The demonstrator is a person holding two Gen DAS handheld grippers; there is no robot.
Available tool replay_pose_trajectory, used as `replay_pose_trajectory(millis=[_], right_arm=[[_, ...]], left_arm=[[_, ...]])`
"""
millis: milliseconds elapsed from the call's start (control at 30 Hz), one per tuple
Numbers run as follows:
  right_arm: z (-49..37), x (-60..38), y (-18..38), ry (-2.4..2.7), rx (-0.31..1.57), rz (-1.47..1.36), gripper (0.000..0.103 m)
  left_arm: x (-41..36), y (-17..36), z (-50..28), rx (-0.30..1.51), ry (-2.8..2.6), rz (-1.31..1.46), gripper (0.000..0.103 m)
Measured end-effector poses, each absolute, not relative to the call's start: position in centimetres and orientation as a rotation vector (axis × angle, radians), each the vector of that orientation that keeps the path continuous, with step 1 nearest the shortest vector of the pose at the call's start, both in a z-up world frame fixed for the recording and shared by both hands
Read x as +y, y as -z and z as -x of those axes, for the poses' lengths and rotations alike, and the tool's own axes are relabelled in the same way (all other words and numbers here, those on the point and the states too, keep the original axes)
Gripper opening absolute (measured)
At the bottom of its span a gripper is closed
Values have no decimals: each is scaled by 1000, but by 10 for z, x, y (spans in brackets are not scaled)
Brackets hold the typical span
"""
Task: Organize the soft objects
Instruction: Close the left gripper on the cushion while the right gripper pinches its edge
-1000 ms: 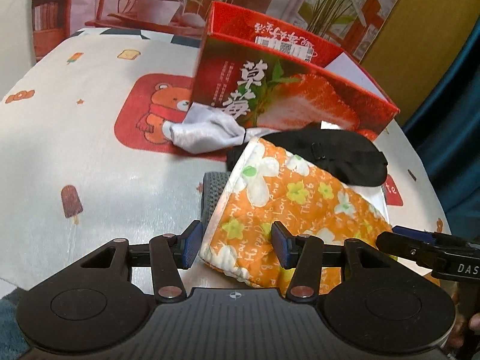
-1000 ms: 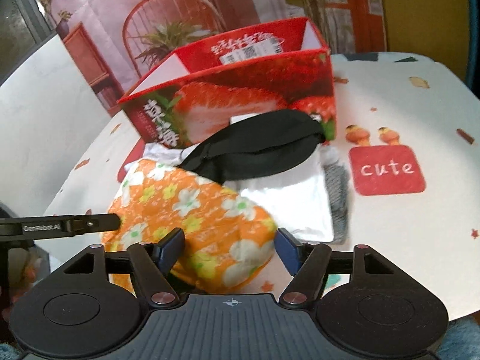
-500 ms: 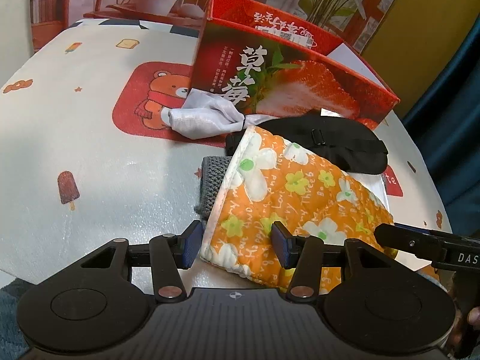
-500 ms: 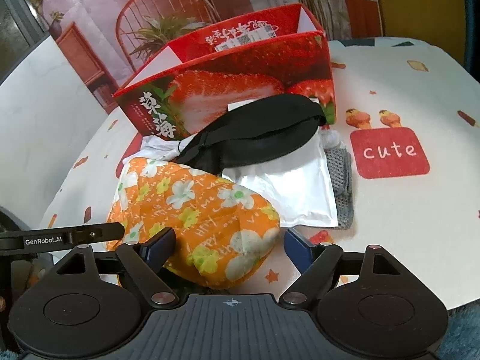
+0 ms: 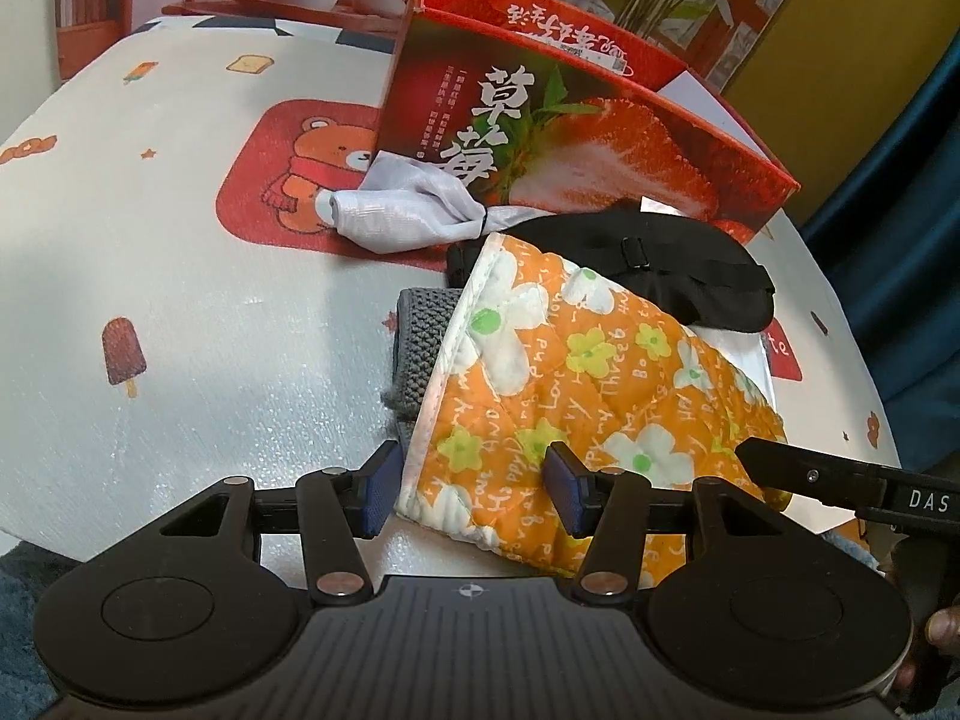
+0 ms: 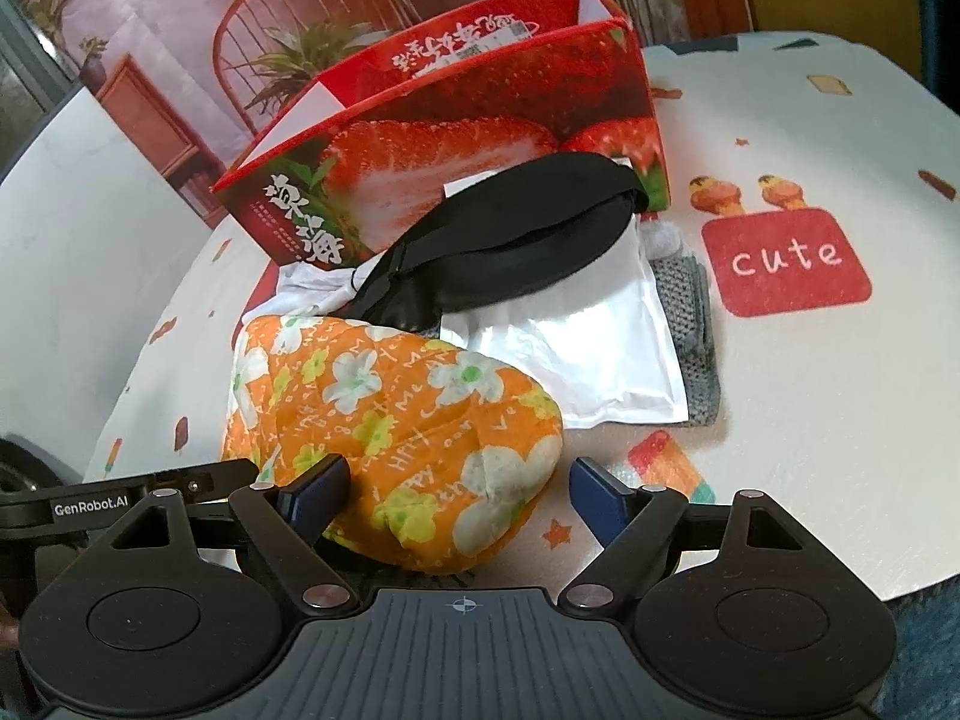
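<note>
An orange floral quilted cloth [image 5: 570, 372] lies across a pile of soft things on the table. My left gripper [image 5: 471, 489] is shut on its near corner, whose white-trimmed edge stands up off the table. In the right wrist view the cloth's rounded end [image 6: 390, 402] sits between the spread jaws of my right gripper [image 6: 459, 495], which is open; its right pad is clear of the fabric. A black eye mask [image 6: 516, 240] rests on a white packet [image 6: 600, 354] behind the cloth. A grey knitted piece [image 5: 420, 342] pokes out underneath.
A red strawberry box [image 5: 570, 138], open at the top, stands just behind the pile. A crumpled silvery-white cloth [image 5: 408, 210] lies against its left corner. The printed tablecloth [image 5: 180, 360] stretches to the left. A red "cute" patch [image 6: 786, 261] marks the table to the right.
The right gripper's jaws have spread wider around the orange cloth's end. The left gripper keeps the same hold on the corner; its view has tipped slightly.
</note>
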State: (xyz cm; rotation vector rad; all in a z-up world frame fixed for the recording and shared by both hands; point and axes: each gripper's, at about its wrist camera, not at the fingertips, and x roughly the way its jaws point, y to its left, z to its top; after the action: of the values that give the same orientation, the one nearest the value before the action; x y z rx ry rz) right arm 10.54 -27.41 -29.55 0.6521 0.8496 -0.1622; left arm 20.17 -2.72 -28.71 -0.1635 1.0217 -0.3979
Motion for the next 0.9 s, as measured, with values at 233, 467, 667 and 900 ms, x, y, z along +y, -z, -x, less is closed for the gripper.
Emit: replay_pose_trajectory(millis=[233, 467, 667, 900], right_arm=[[-105, -274, 297, 144, 849, -681, 72], [-108, -267, 285, 125, 825, -583, 42], [-113, -261, 271, 112, 788, -434, 16], [-126, -255, 261, 96, 754, -256, 12]], left_arm=[[-27, 289, -203, 1031, 398, 166, 55], [-26, 288, -202, 1027, 402, 173, 55], [-23, 286, -200, 1015, 398, 180, 55], [-22, 279, -200, 985, 403, 184, 55]])
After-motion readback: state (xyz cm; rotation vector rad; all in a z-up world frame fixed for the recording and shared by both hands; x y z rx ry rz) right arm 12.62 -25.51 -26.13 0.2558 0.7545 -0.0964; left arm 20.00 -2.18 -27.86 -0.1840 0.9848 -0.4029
